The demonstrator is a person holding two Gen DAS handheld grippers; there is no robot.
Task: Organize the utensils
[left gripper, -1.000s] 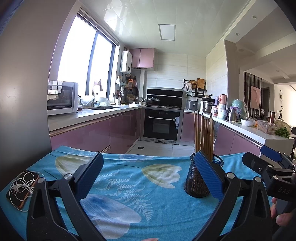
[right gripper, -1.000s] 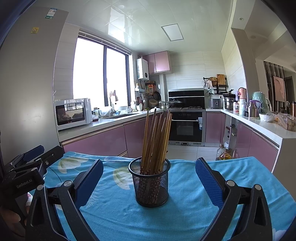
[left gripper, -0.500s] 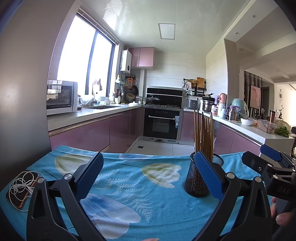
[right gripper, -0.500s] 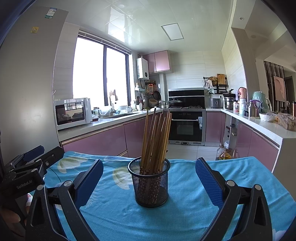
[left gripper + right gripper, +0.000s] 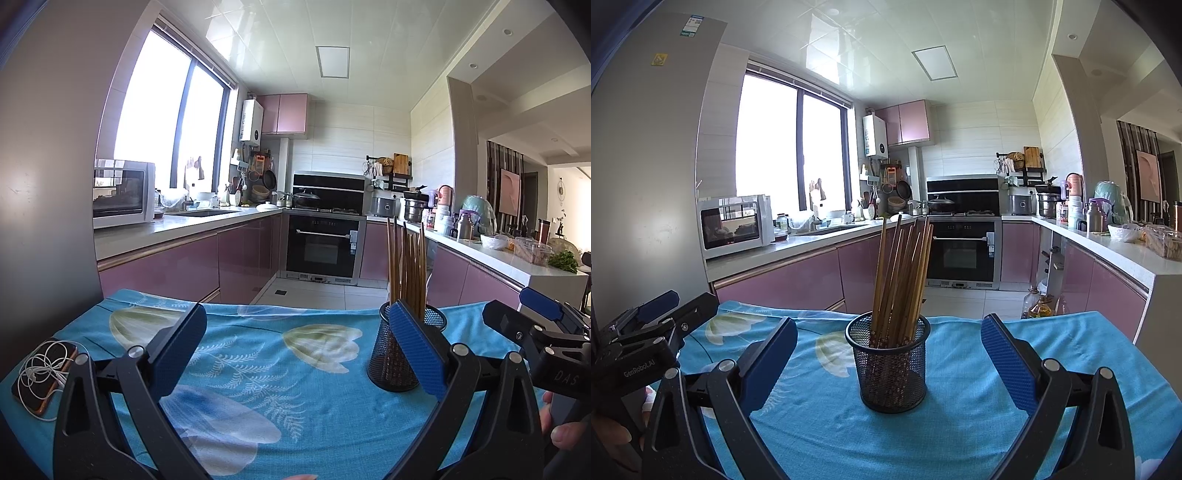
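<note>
Between the wide-spread blue pads of the right gripper (image 5: 889, 360), which hold nothing, a black mesh holder (image 5: 891, 367) stands upright on the blue floral tablecloth (image 5: 960, 424), centred in that view and touching neither pad. A bundle of wooden chopsticks (image 5: 903, 280) stands in it, fanned slightly and leaning right. The left gripper (image 5: 298, 356) is likewise spread open and empty over bare cloth, with the holder just beyond its right pad. Against a second earlier, almost nothing differs: both grippers sit where they were, and the holder has drifted only a touch left in the right view. At the near left edge of the cloth lies a phone (image 5: 46, 373) with white earphones coiled on it. Beyond the table runs a kitchen with pink cabinets (image 5: 177, 266).
</note>
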